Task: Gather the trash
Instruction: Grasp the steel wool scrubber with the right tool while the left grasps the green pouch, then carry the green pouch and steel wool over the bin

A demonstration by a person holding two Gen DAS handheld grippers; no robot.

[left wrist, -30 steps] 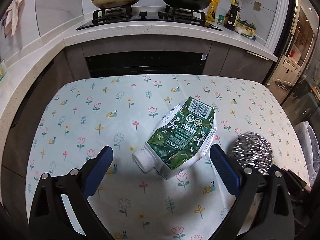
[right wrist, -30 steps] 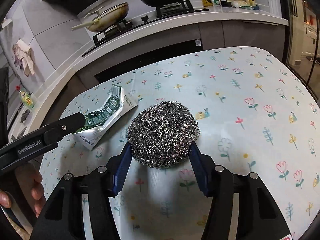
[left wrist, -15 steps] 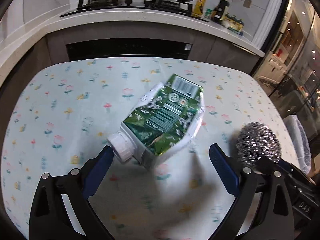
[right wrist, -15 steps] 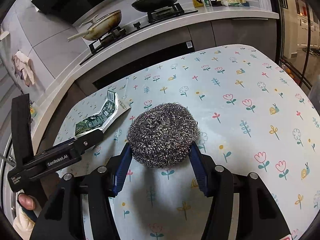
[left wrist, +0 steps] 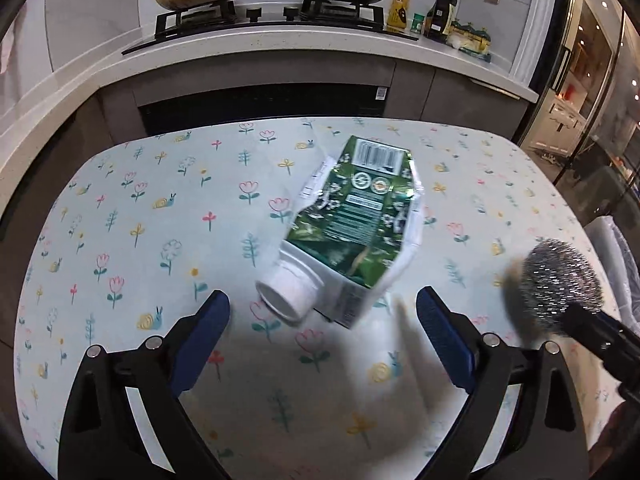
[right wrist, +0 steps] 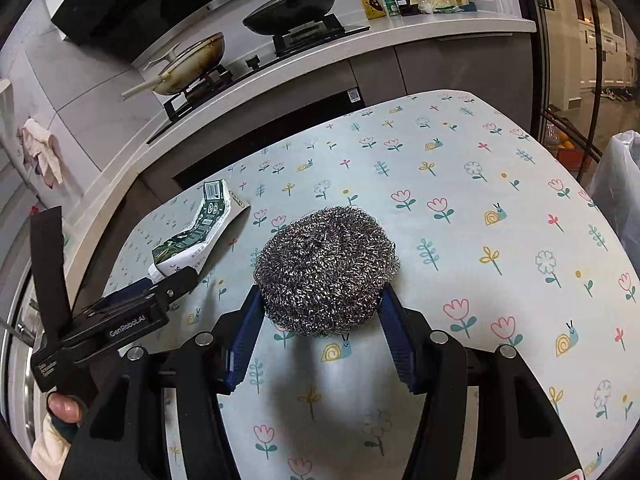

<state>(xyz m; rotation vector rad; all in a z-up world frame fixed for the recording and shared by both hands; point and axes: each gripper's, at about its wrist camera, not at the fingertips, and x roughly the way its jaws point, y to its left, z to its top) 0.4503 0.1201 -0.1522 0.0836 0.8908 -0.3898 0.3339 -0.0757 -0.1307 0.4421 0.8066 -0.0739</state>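
Observation:
A crushed green-and-white carton (left wrist: 356, 220) with a white screw cap lies on the flowered tablecloth (left wrist: 160, 216); it also shows in the right wrist view (right wrist: 196, 232). My left gripper (left wrist: 322, 320) is open, its blue pads apart just short of the carton's cap end. My right gripper (right wrist: 324, 320) is shut on a steel wool scrubber (right wrist: 326, 268) and holds it above the table; the scrubber also shows in the left wrist view (left wrist: 560, 280), to the right of the carton.
A bin with a clear plastic liner (right wrist: 616, 184) stands off the table's right edge. Behind the table is a counter (left wrist: 280, 44) with a hob, two pans and bottles. The left gripper's body (right wrist: 120, 316) shows at the left.
My left gripper has moved forward toward the carton, whose cap end now lies near the open fingers. My right gripper has lifted the scrubber and swung right toward the bin side.

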